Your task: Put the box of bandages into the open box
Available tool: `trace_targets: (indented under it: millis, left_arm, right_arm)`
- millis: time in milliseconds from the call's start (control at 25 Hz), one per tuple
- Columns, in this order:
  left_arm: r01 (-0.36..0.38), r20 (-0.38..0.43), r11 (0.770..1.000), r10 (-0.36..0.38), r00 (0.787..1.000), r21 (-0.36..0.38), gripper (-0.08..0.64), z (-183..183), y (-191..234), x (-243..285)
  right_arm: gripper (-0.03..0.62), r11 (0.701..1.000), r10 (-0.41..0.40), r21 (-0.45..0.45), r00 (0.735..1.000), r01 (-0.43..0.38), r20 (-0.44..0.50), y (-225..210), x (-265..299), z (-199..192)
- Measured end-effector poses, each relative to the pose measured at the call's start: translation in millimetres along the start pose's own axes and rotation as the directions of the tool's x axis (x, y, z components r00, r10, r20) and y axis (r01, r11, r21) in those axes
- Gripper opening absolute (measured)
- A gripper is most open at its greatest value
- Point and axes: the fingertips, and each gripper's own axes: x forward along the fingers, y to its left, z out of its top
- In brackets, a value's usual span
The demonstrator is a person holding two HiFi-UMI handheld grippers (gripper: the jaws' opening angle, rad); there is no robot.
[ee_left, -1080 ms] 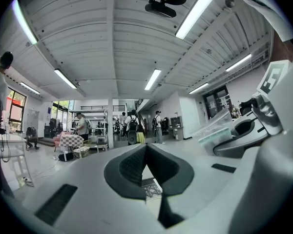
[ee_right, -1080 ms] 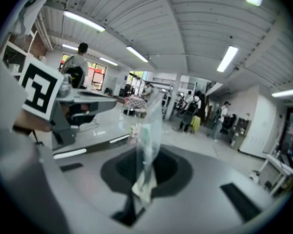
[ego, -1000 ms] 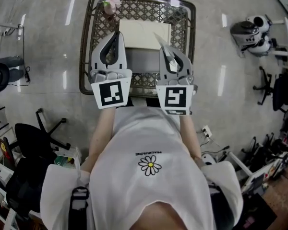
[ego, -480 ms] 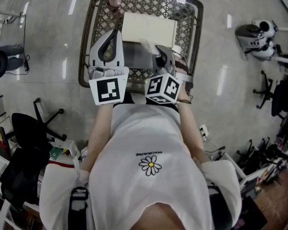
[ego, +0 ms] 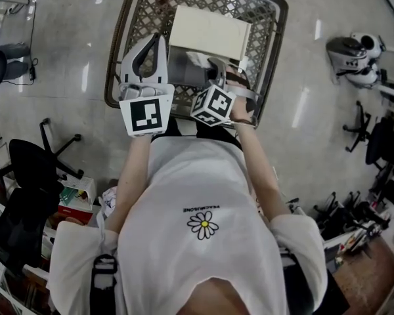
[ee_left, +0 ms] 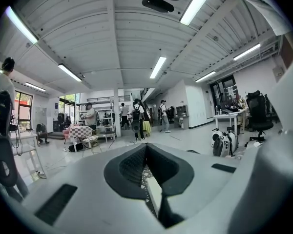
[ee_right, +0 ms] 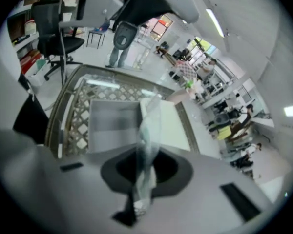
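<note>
Box of bandages (ee_right: 150, 123): you have it clenched between the jaws of your right gripper (ee_right: 142, 156), pinched at its near end. It is thin and pale, turned edge-on to the gripper's camera, and too blurred to read. Its long axis follows the line of the jaws, and its free end points forward and down past the fingertips. Just beyond and below that free end lies the open box (ee_right: 95, 116), its grey inside facing up. Its cream lid (ee_right: 173, 126) lies flat just right of the bandage box's tip. Both rest on the lattice table (ego: 262, 18) under the gripper. Your left gripper (ee_left: 146, 147) is alongside to the left, its jaws closed tip to tip on nothing, held nearly level over the table's near edge.
</note>
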Motion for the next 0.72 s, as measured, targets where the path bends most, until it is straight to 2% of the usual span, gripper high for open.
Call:
trace_targets:
  millis: [240, 360, 560, 720]
  left_arm:
    - [-0.001, -0.028, 1.0, 0.0, 1.0, -0.003, 0.023, -10, -1, -1]
    - [0.001, -0.037, 1.0, -0.001, 0.999, 0.012, 0.023, -14, 0, -1]
    - [-0.012, -0.042, 1.0, 0.012, 0.999, 0.005, 0.023, -19, 1, -1]
    - [-0.017, -0.052, 1.0, 0.018, 0.998, 0.009, 0.023, -23, 3, -1]
  right_arm:
    - [0.044, 0.997, -0.003, -0.08, 0.995, -0.005, -0.099, 20, 33, -22]
    - [0.044, 0.994, -0.051, -0.105, 0.989, 0.037, -0.139, 19, 43, -26]
    - [0.044, 0.993, -0.079, -0.102, 0.984, 0.063, -0.163, 20, 53, -31]
    - [0.044, 0.986, -0.107, -0.148, 0.976, 0.079, -0.188, 19, 61, -35]
